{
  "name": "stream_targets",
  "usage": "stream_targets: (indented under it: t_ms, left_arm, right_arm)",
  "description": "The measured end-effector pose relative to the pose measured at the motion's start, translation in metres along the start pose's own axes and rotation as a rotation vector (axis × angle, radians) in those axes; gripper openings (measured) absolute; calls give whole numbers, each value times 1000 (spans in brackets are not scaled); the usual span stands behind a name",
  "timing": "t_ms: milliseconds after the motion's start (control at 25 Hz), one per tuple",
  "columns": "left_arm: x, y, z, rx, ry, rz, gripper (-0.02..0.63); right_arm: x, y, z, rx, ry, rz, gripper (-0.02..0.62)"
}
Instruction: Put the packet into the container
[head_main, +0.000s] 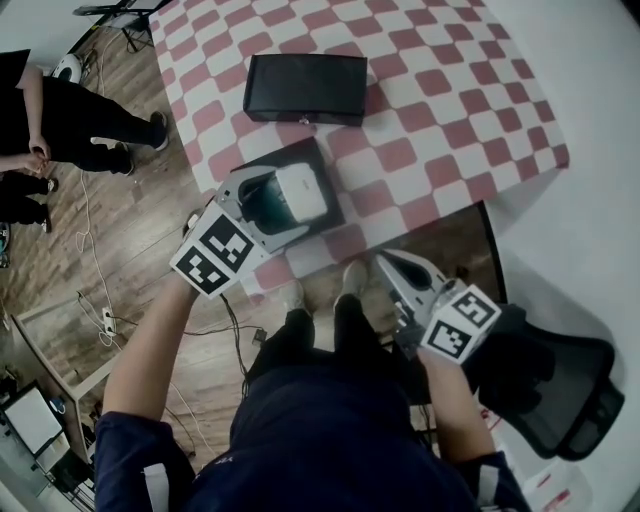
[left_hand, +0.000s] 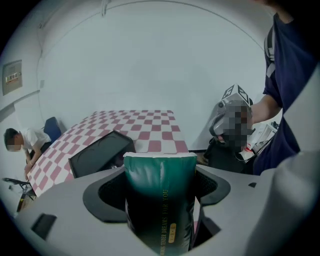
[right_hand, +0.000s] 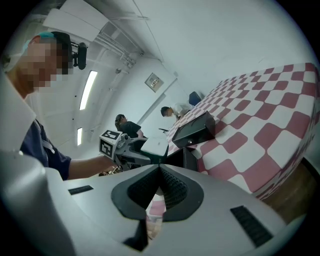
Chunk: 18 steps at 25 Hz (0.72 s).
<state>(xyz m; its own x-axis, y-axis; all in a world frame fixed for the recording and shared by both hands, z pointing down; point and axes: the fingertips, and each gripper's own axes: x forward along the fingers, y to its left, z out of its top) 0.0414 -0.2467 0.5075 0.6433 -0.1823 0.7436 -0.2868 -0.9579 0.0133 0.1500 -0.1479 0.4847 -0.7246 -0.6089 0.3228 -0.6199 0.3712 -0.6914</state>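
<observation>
A dark green packet (left_hand: 160, 200) with a white sealed top stands upright between the jaws of my left gripper (left_hand: 161, 210), which is shut on it. In the head view the packet (head_main: 303, 190) hangs in my left gripper (head_main: 278, 203) just above an open black container (head_main: 297, 152) at the near edge of the checkered table (head_main: 430, 110). My right gripper (head_main: 386, 260) is off the table's front edge, below and to the right of the container. Its jaws are pressed together with nothing between them (right_hand: 159, 186).
A closed black box (head_main: 305, 88) lies farther back on the red-and-white cloth. A black office chair (head_main: 555, 385) stands to my right. People (head_main: 60, 120) stand on the wooden floor at the left, with cables (head_main: 95, 260) trailing nearby.
</observation>
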Motion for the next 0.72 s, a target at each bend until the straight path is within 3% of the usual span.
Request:
stream_targets:
  t_ms: [280,480,720]
  left_arm:
    - [30,-8,-27,-3,182,-41,407]
    - [47,-10,-35,49,261,-31,407]
    - [58,-13,-48,48,316,-47,407]
  right_arm:
    - [-8,-17,-4,24,-10,-9,14]
    - [-12,-25,-7,34,2,-15,14]
    - [-10,-25,-10,42,13,-12,14]
